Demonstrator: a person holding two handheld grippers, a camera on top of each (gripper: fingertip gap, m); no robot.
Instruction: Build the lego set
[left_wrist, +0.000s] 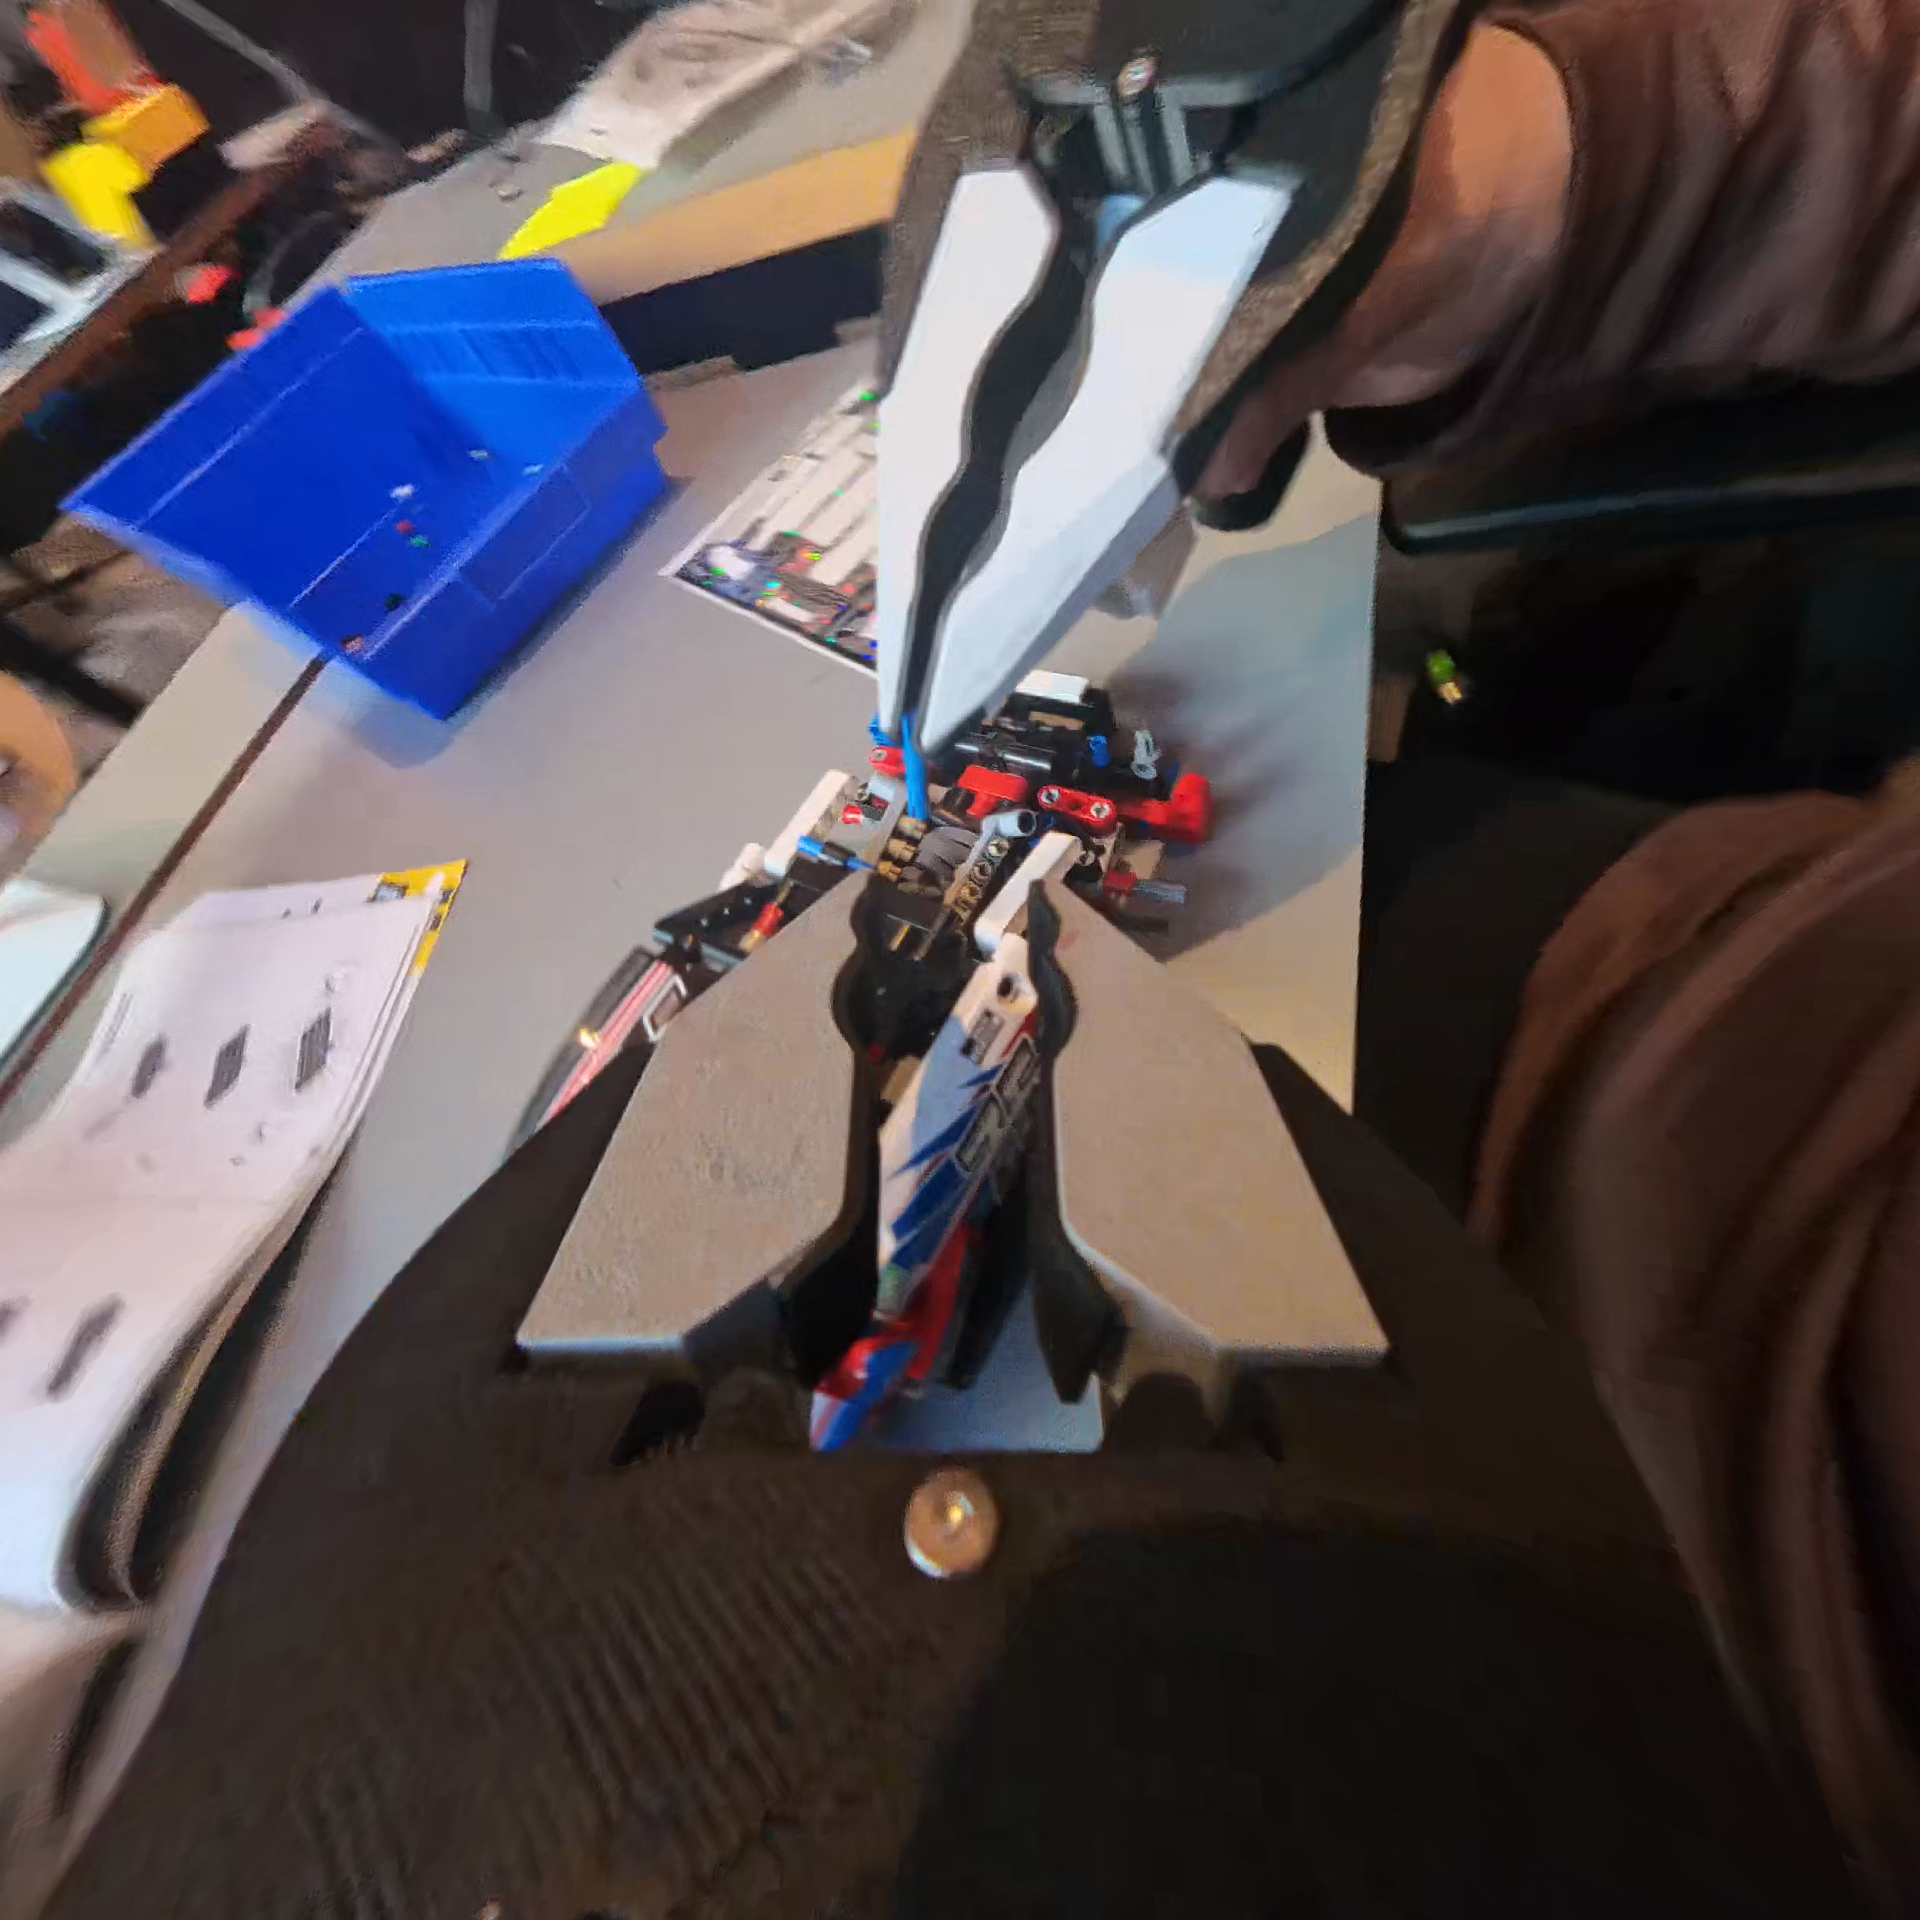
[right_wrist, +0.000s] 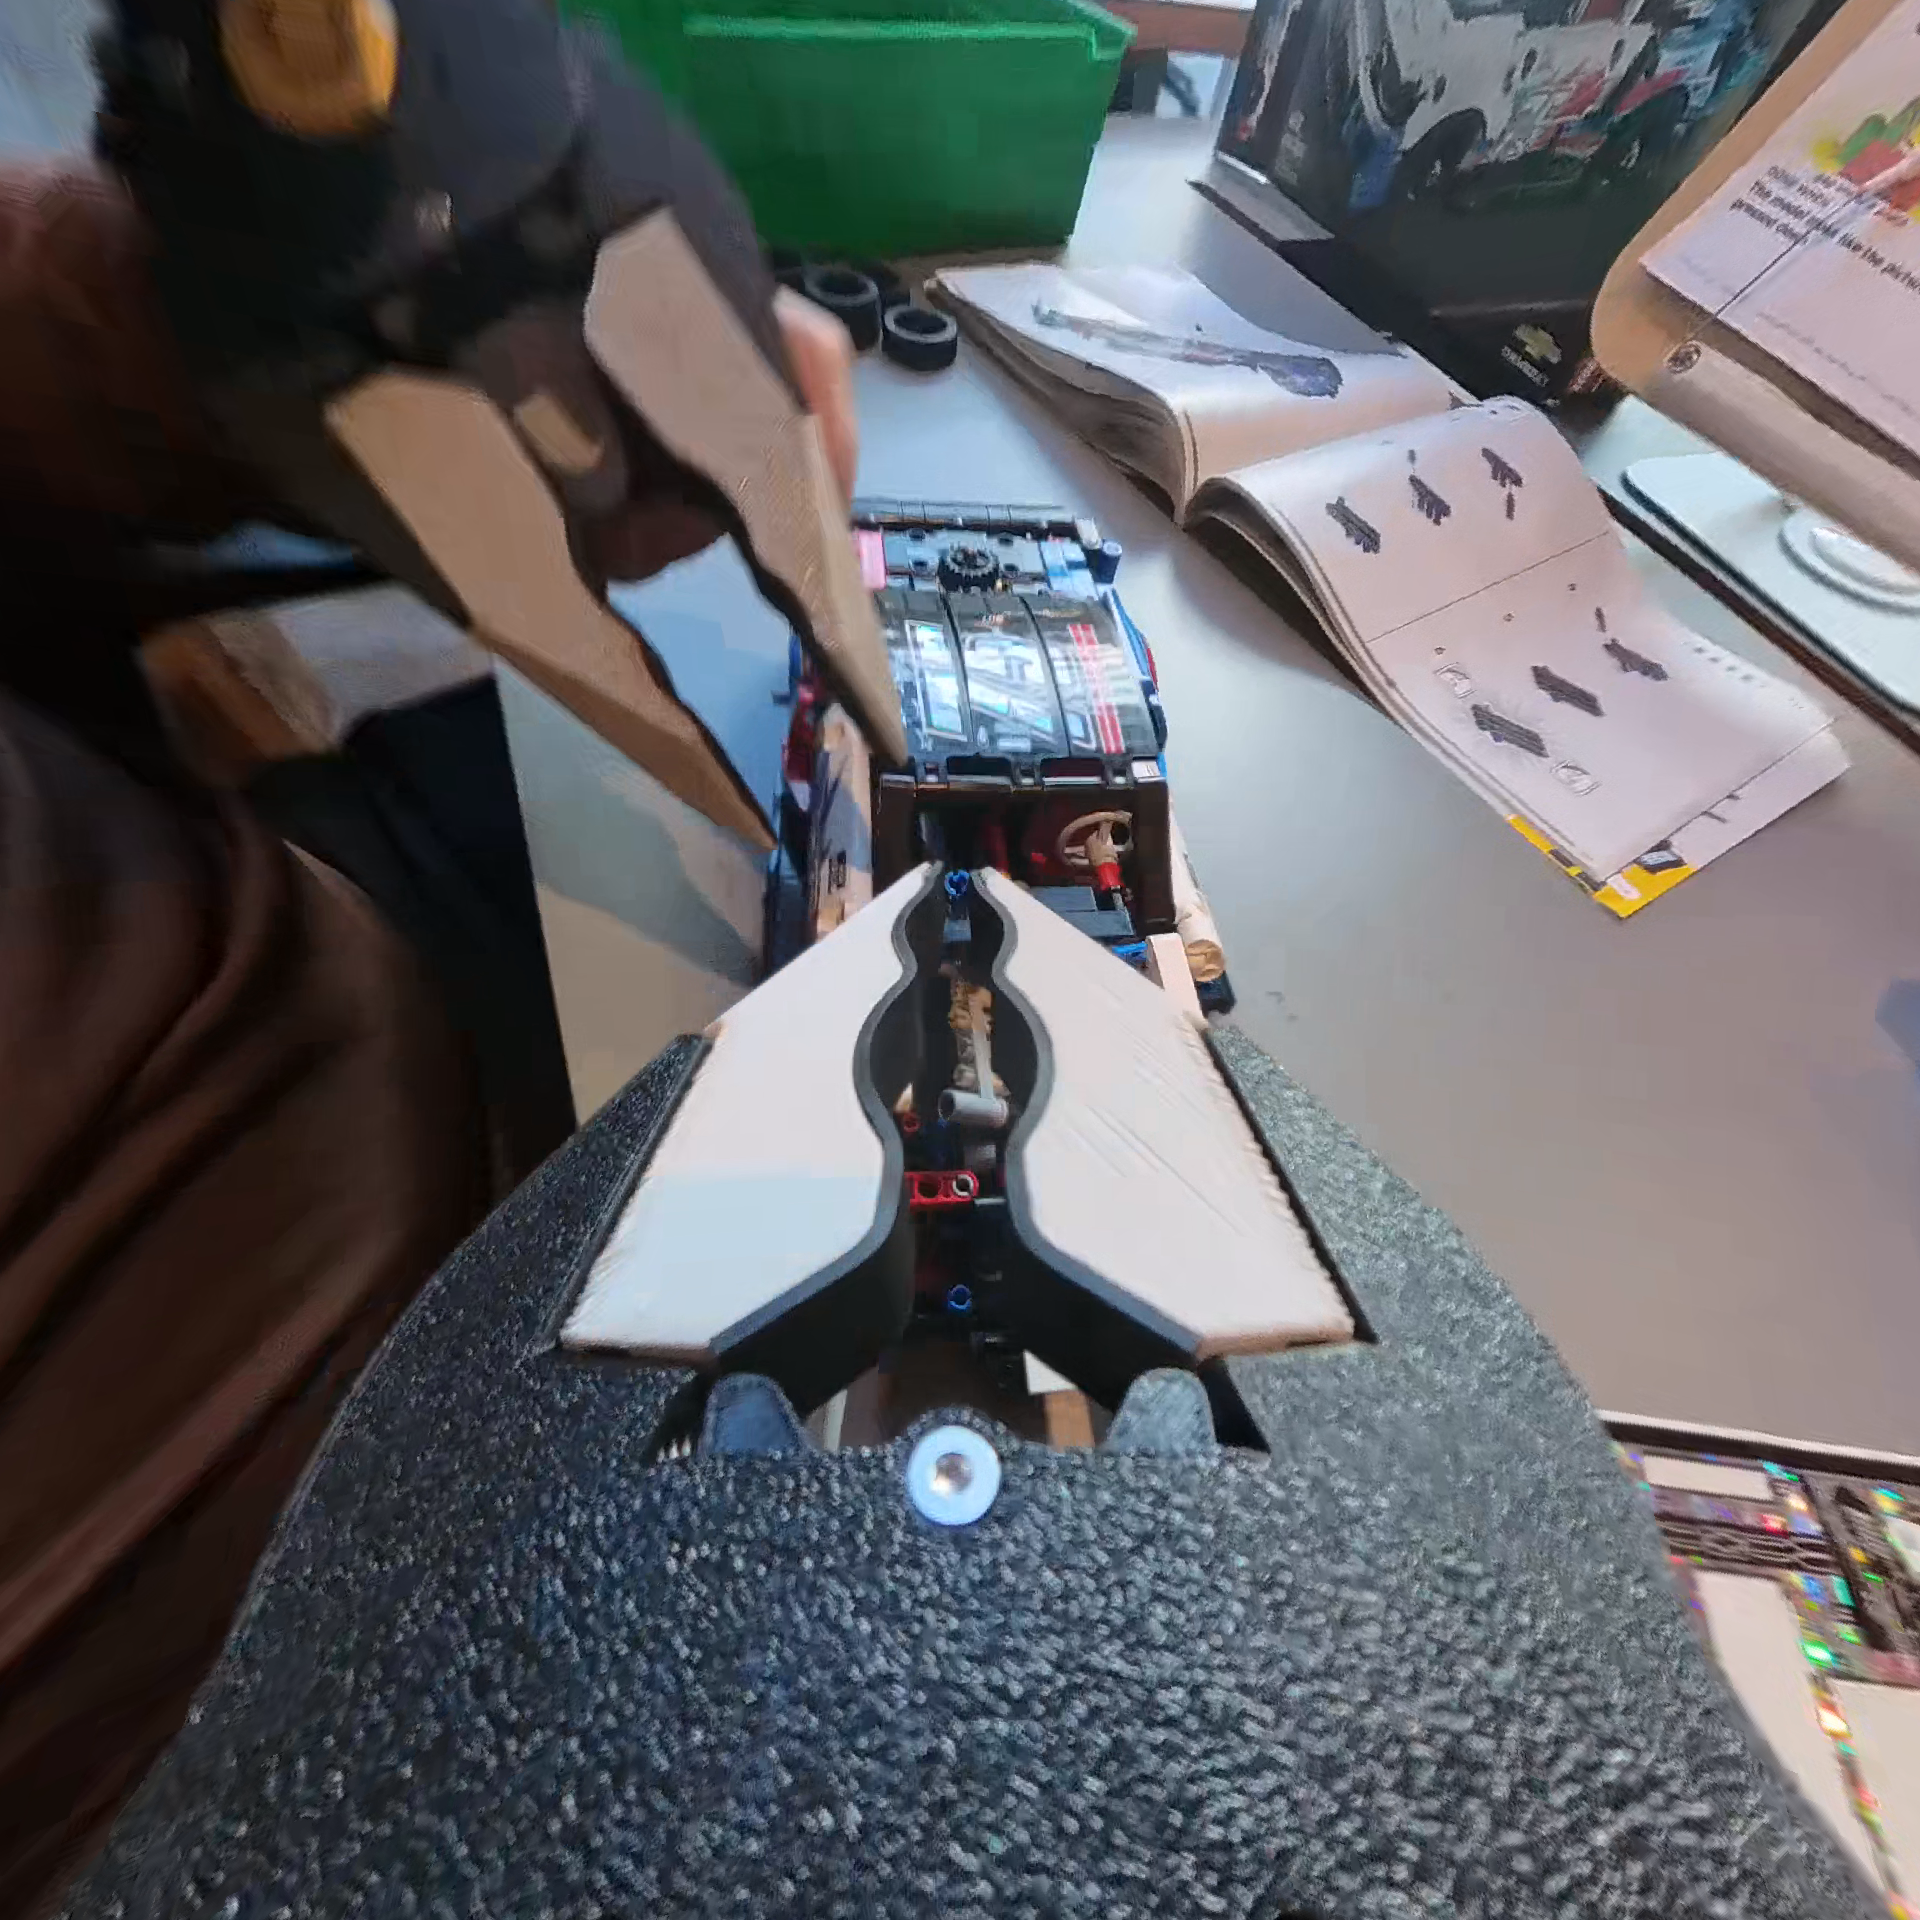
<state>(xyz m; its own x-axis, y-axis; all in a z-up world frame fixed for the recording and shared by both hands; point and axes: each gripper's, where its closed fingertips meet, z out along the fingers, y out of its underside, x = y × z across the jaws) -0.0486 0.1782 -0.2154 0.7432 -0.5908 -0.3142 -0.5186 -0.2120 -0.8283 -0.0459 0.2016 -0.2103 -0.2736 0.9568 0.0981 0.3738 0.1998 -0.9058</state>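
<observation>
The part-built lego car (left_wrist: 1081, 805) lies on the grey table (left_wrist: 582, 769), with a black stickered roof, white, blue and red side panels, and open red and black frame parts. My left gripper (left_wrist: 951, 894) is shut on the car's white and blue side panel. In the right wrist view (right_wrist: 834, 792) its fingers straddle the left side of the car (right_wrist: 1018, 675). My right gripper (right_wrist: 961, 875) is shut on a small blue pin (right_wrist: 957, 886) and holds it over the open frame. In the left wrist view it (left_wrist: 909, 732) comes down from above with the pin (left_wrist: 914, 774).
A blue bin (left_wrist: 395, 468) stands to the far left, a green bin (right_wrist: 883, 125) and black tyres (right_wrist: 883, 312) behind the car. An open instruction booklet (right_wrist: 1455, 623) lies beside it, also a sticker sheet (left_wrist: 790, 551) and the set box (right_wrist: 1507, 156). The table edge (left_wrist: 1366, 831) runs close by. The tips of both grippers are at nearly the same place.
</observation>
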